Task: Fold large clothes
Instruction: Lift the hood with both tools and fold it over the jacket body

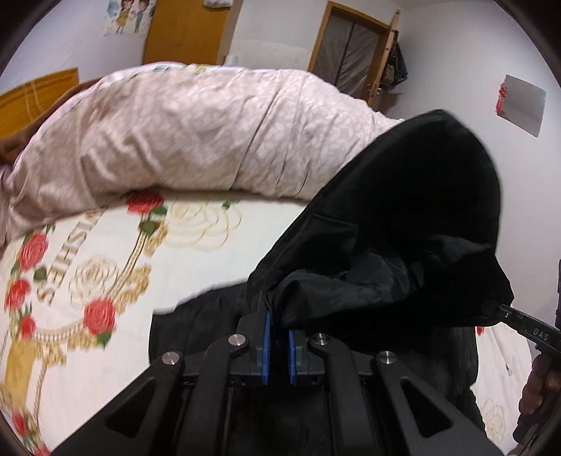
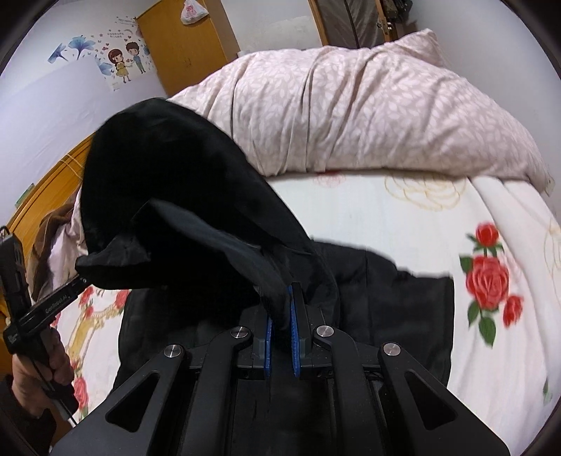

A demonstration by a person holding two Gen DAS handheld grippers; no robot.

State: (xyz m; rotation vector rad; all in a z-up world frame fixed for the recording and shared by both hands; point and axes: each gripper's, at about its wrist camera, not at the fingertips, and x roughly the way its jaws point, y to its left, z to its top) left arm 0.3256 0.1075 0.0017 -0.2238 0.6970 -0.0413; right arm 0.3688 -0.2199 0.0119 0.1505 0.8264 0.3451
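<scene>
A large black garment (image 1: 413, 228) with a hood hangs lifted over the bed; its lower part lies on the rose-print sheet (image 1: 105, 280). My left gripper (image 1: 278, 328) is shut on an edge of the black garment, cloth pinched between its blue pads (image 1: 267, 336). My right gripper (image 2: 280, 315) is also shut on the black garment (image 2: 182, 196), holding another edge. The right gripper shows at the right edge of the left wrist view (image 1: 526, 326), and the left gripper shows at the left of the right wrist view (image 2: 52, 301). The hood arches up between them.
A rolled pink leaf-print quilt (image 1: 196, 133) lies across the far side of the bed, also in the right wrist view (image 2: 368, 105). A wooden headboard (image 2: 52, 182) and brown cloth sit at the left. Walls, a yellow door (image 1: 186, 31) and a wardrobe stand behind.
</scene>
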